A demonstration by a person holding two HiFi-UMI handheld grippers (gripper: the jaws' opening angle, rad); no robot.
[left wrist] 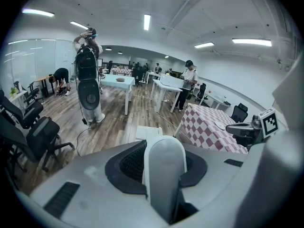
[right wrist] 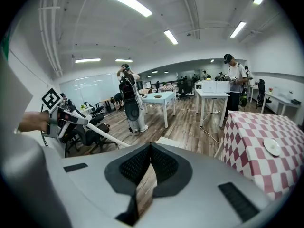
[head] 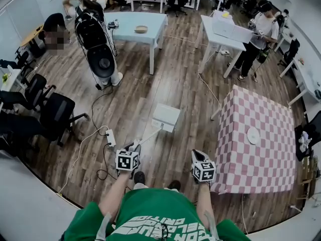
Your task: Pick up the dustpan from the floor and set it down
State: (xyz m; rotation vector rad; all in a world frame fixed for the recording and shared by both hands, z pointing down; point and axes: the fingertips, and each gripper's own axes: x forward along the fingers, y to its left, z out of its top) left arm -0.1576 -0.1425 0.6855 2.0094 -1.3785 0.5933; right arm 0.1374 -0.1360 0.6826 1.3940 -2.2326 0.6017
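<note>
The white dustpan [head: 166, 116] hangs low at the wooden floor ahead of me, at the end of its long white handle [head: 149, 137]. Whether it touches the floor I cannot tell. My left gripper [head: 133, 148] is shut on the near end of that handle [left wrist: 164, 167], with the dustpan [left wrist: 147, 133] just beyond the jaws. My right gripper [head: 197, 155] is to the right of it, jaws together and holding nothing; only floor shows through the thin slit at the right gripper [right wrist: 148, 150]. The right gripper view also shows the left gripper [right wrist: 64, 118] and the dustpan [right wrist: 166, 141].
A table with a pink checked cloth [head: 266, 159] stands close on the right with a white plate [head: 253, 135] on it. A power strip with cables [head: 111, 137] lies on the floor at left. Black office chairs [head: 55, 114] stand further left. People and white tables [head: 135, 26] are further back.
</note>
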